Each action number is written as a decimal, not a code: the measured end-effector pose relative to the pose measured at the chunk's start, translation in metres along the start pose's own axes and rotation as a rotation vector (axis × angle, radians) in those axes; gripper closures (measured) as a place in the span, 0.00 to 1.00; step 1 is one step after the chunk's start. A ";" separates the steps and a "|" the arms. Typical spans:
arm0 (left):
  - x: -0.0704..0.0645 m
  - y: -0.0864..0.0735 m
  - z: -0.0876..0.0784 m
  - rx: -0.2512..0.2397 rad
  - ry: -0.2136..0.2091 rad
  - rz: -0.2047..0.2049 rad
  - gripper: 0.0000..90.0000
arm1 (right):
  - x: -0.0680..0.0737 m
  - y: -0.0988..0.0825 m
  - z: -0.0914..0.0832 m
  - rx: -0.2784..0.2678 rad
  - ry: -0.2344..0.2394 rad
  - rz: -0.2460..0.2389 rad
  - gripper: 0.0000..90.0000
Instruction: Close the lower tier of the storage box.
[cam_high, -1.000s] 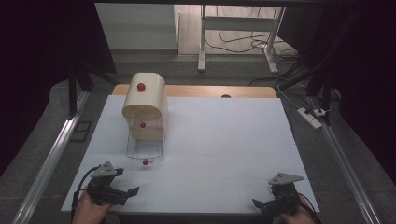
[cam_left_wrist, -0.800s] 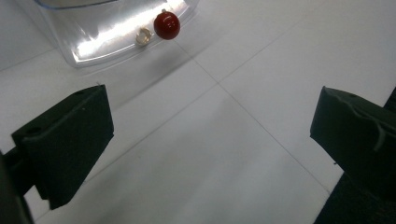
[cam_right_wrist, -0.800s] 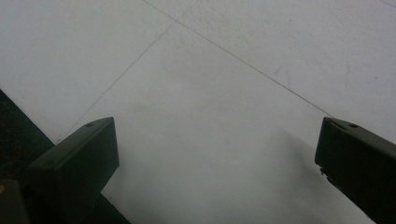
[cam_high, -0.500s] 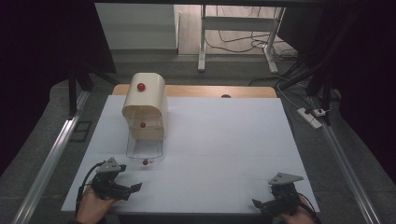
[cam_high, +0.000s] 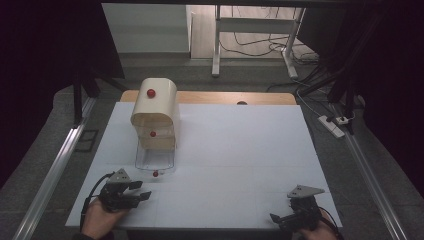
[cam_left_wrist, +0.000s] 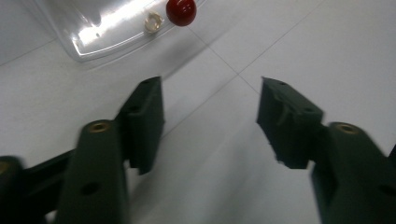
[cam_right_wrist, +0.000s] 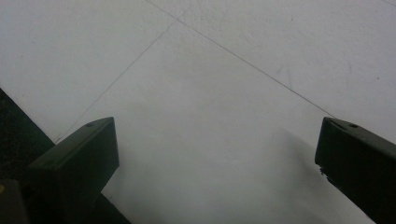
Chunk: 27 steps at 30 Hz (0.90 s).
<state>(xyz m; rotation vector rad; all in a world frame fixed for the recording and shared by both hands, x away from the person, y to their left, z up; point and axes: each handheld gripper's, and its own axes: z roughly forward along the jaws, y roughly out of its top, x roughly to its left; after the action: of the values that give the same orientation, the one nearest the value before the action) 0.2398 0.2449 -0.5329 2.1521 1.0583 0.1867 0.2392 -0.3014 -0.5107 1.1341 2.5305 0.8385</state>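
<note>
A cream box (cam_high: 155, 107) with a rounded top and red knobs stands at the table's far left. A clear drawer (cam_high: 155, 159) is pulled out from its foot and has a red knob (cam_high: 156, 173) on its front. My left gripper (cam_high: 141, 190) hovers just in front of and to the left of that knob. In the left gripper view its jaws (cam_left_wrist: 211, 93) have just been closing to about half width, nothing is between them, and the red knob (cam_left_wrist: 181, 10) and clear drawer (cam_left_wrist: 107, 25) lie ahead. My right gripper (cam_high: 281, 216) rests at the near right, jaws (cam_right_wrist: 217, 135) wide open over bare table.
The white table top (cam_high: 240, 150) has a wooden strip along its far edge (cam_high: 225, 97). Metal rails run along both sides, and a power strip (cam_high: 332, 125) lies on the floor to the right. The right gripper sits close to the table's near edge (cam_right_wrist: 28, 116).
The left gripper's jaws have narrowed from wide to about half open, and that hand has edged slightly right toward the drawer. The right hand has kept still.
</note>
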 end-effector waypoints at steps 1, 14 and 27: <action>0.000 0.000 0.000 0.002 0.006 0.002 0.55 | 0.000 0.000 0.000 0.000 0.000 0.000 0.00; 0.010 0.011 0.007 0.021 0.041 0.034 0.97 | 0.000 0.000 0.000 0.005 -0.002 -0.004 0.00; 0.019 0.023 0.016 0.003 0.083 0.031 0.98 | 0.000 0.000 0.001 0.008 -0.002 -0.005 0.00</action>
<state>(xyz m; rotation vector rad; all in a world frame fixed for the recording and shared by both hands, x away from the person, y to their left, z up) 0.2735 0.2405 -0.5325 2.1808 1.0726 0.2910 0.2395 -0.3007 -0.5112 1.1305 2.5362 0.8272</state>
